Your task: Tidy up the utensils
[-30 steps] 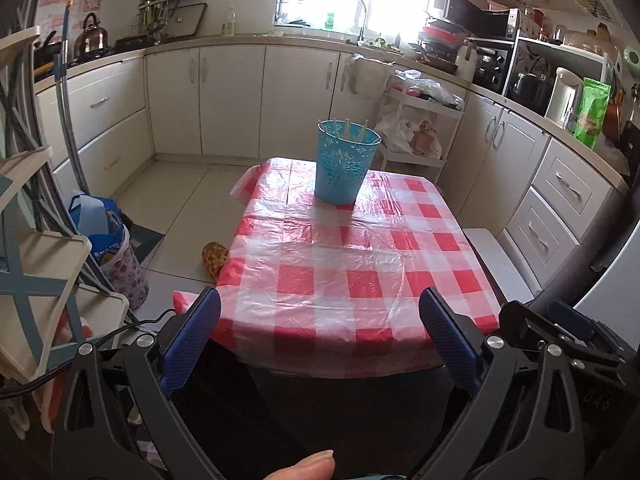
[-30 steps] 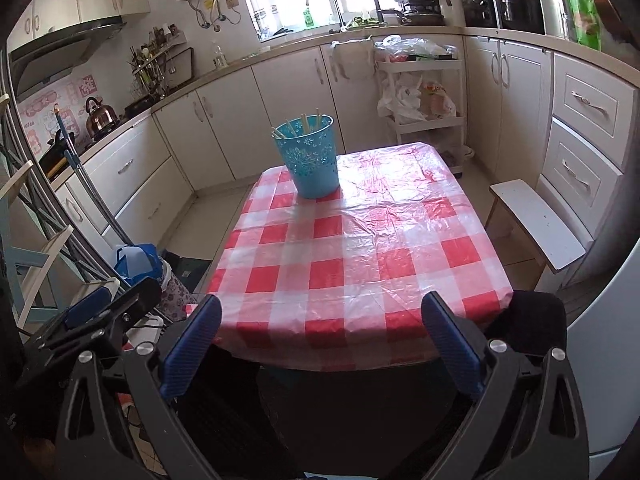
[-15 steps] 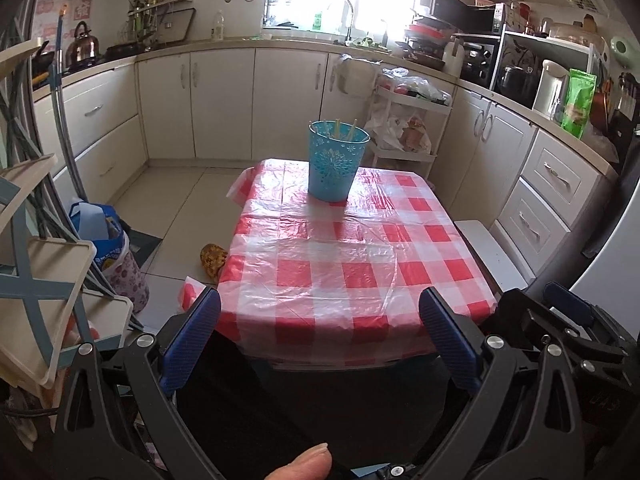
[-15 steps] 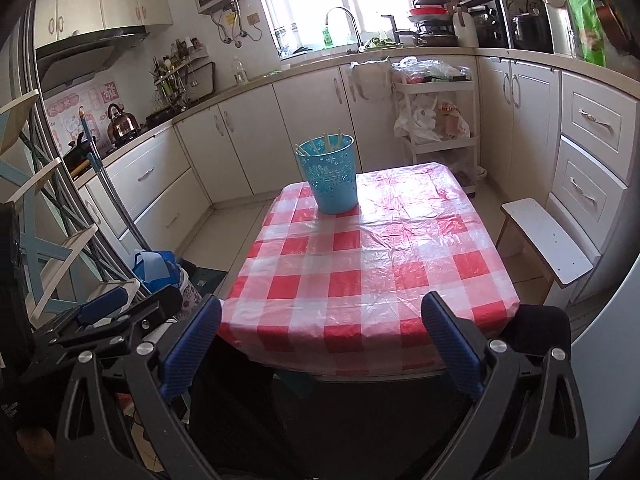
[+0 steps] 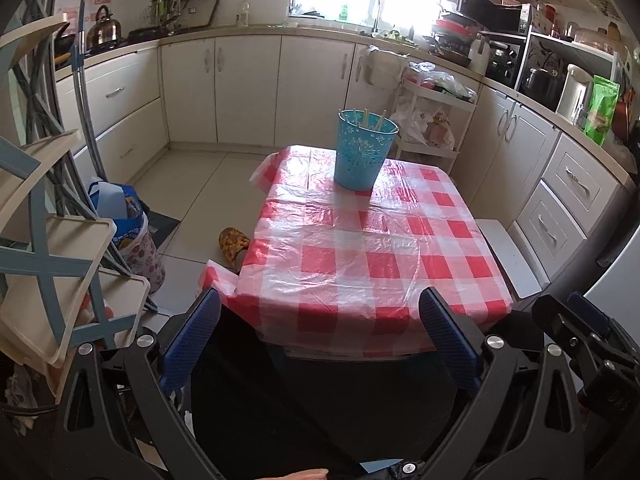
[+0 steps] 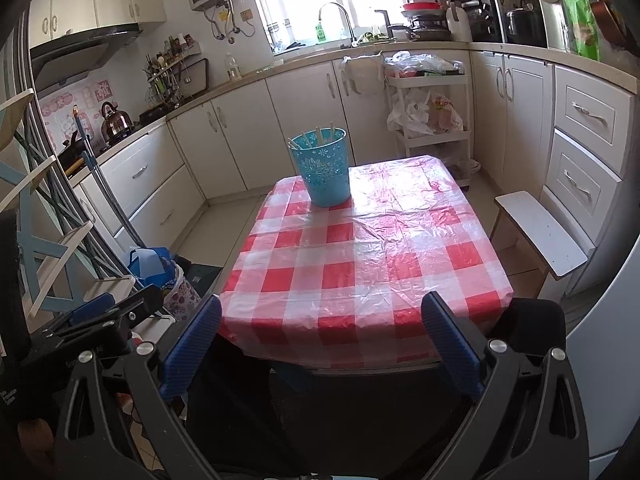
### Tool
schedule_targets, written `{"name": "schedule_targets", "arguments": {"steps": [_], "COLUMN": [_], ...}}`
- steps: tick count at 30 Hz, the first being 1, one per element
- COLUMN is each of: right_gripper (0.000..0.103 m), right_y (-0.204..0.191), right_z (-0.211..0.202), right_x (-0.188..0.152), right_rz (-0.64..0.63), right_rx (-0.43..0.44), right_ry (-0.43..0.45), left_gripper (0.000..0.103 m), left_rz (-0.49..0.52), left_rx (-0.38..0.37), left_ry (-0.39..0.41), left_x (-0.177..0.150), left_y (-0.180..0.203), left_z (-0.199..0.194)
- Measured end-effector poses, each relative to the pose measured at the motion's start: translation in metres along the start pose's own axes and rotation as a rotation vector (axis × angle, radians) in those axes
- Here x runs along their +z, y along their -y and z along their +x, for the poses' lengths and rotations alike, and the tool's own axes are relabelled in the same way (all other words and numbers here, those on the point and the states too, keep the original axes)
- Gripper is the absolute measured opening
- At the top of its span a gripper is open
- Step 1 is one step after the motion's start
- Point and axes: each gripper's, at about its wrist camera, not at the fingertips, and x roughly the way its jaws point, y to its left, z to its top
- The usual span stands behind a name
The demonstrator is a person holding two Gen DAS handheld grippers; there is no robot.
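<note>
A blue perforated cup (image 5: 363,155) stands at the far end of the table with the red-and-white checked cloth (image 5: 360,256). Several wooden chopsticks (image 5: 365,118) stick up inside it. The cup also shows in the right wrist view (image 6: 322,168), with chopsticks (image 6: 319,136) in it. My left gripper (image 5: 320,336) is open and empty, held back from the table's near edge. My right gripper (image 6: 320,340) is open and empty, also short of the near edge. No loose utensils show on the cloth.
A dark chair back (image 6: 320,400) sits below the grippers. A white stool (image 6: 540,236) stands right of the table. A folding rack (image 5: 52,240) and a blue bag (image 5: 116,208) are at the left. Cabinets (image 5: 248,88) and a trolley (image 6: 428,120) line the far walls.
Both grippers have drawn back and risen from the table, so the table and cup look smaller and farther. Both stay open and empty.
</note>
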Motion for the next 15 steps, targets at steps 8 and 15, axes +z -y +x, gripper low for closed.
{"name": "schedule_targets", "arguments": {"steps": [8,15], "right_gripper": [0.096,0.096], "right_y": [-0.0029,-0.0052], "right_z": [0.0004,0.0016], "right_x": [-0.0018,-0.0027], "right_rz": [-0.011,-0.025], "right_rx": [-0.008,-0.019], "right_ry": [-0.003,-0.01], "left_gripper": [0.095,0.095], "left_rz": [0.013,0.019], "left_rx": [0.0,0.045], "left_ry": [-0.002,0.013], "left_x": [-0.0037,-0.0039], "left_y": [0.0052,0.0046], "left_z": [0.0005,-0.0011]}}
